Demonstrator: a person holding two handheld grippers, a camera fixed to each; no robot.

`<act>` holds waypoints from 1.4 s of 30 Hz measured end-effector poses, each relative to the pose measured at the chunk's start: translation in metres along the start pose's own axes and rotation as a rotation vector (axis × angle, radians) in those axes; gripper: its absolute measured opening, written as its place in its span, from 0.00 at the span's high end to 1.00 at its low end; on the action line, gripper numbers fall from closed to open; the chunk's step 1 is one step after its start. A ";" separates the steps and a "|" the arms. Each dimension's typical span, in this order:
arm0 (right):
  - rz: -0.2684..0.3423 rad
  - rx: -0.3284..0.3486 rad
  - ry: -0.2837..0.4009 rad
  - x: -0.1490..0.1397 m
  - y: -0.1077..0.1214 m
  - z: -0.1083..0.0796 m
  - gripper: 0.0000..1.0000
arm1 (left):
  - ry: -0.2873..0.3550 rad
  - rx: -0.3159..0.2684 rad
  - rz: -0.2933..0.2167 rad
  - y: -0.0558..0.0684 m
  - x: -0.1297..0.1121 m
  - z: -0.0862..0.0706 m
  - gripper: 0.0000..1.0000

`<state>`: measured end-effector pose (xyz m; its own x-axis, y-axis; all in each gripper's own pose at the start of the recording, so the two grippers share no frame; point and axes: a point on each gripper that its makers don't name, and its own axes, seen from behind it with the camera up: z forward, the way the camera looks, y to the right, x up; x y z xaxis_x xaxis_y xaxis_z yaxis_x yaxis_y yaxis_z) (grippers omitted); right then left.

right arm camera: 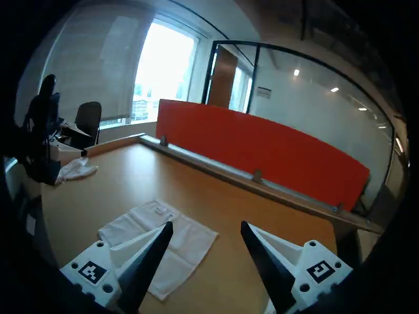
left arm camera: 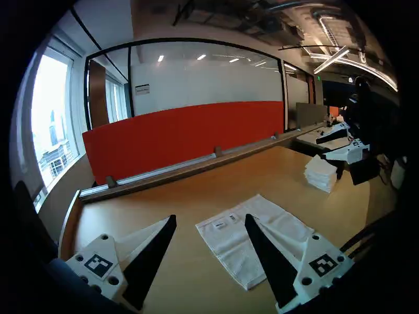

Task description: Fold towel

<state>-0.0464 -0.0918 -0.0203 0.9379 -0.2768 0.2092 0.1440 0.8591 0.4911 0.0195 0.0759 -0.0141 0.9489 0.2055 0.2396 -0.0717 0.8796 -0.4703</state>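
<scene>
A white towel (left arm camera: 238, 238) lies spread flat on the wooden table (left arm camera: 220, 188), a small label near its far edge. My left gripper (left arm camera: 209, 216) hovers open just above its near left part, and the right finger covers some of the cloth. In the right gripper view the same towel (right arm camera: 173, 238) lies low and left of centre. My right gripper (right arm camera: 206, 224) is open above its right edge, with nothing between the fingers. Farther off at the right of the left gripper view, the right gripper (left arm camera: 343, 146) is held by a person in dark clothing.
A stack of folded white towels (left arm camera: 320, 174) sits at the table's right end. A crumpled white cloth (right arm camera: 76, 168) lies near the far left corner. A red divider panel (left arm camera: 183, 133) runs along the table's back edge. An office chair (right arm camera: 86, 123) stands by the window.
</scene>
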 end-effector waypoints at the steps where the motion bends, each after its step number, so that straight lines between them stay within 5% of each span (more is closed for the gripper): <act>1: 0.001 0.014 -0.008 -0.002 -0.003 0.001 0.00 | -0.008 -0.007 0.003 0.002 -0.003 0.001 0.03; 16: 0.008 0.116 -0.098 -0.053 -0.035 0.018 0.00 | -0.106 -0.083 0.015 0.032 -0.054 0.019 0.03; 42: 0.013 0.202 -0.274 -0.166 -0.079 0.048 0.00 | -0.344 -0.174 0.038 0.065 -0.174 0.048 0.03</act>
<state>-0.2285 -0.1345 -0.0533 0.8158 -0.3950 0.4224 0.0410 0.7681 0.6390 -0.1655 0.1181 -0.0455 0.7856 0.3949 0.4763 -0.0238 0.7886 -0.6145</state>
